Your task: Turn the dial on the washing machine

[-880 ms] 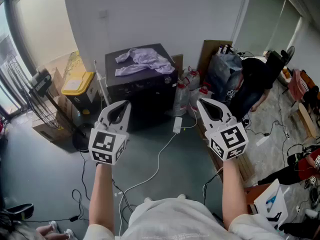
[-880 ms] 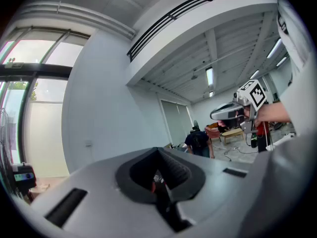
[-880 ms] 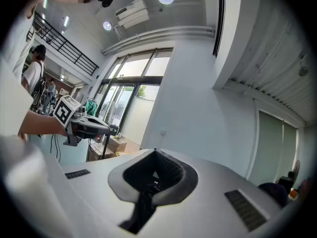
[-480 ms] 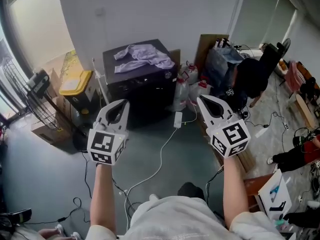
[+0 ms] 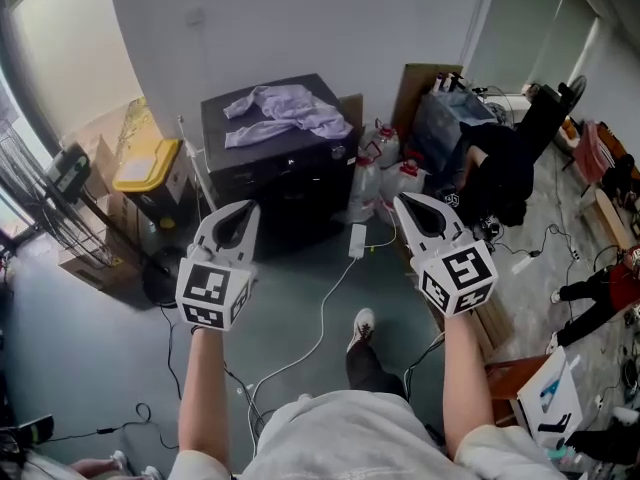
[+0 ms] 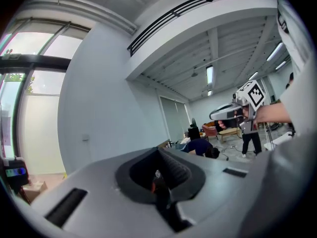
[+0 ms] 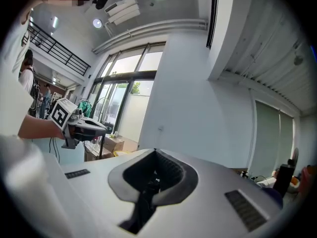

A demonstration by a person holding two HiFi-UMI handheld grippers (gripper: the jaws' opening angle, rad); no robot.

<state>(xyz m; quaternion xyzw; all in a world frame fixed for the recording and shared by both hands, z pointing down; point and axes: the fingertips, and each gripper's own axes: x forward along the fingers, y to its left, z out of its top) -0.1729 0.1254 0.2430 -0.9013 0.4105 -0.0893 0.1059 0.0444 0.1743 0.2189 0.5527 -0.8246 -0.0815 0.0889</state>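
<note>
The washing machine (image 5: 283,173) is a dark box against the white wall, ahead of the person and well apart from both grippers. Its dial cannot be made out from here; the front face is in shadow. A crumpled pale cloth (image 5: 287,113) lies on top of the washing machine. To the left of the machine stands a yellow-lidded bin (image 5: 146,166), and to its right a cluster of jugs (image 5: 385,173). On the floor in front of the machine a white cable (image 5: 320,313) runs back toward the person, whose shoe (image 5: 362,326) is stepping near it.

The left gripper (image 5: 243,214) and the right gripper (image 5: 408,206) are held level, side by side, short of the machine. Each has its jaws together with nothing between them.

The task looks barely begun, with the approach to come. The likeliest trouble is underfoot: the cable lies across the path and could catch a shoe. A gripper brought in with jaws together would only bump or slip off the dial; they must part first. The hanging edge of the cloth could also get snagged.
</note>
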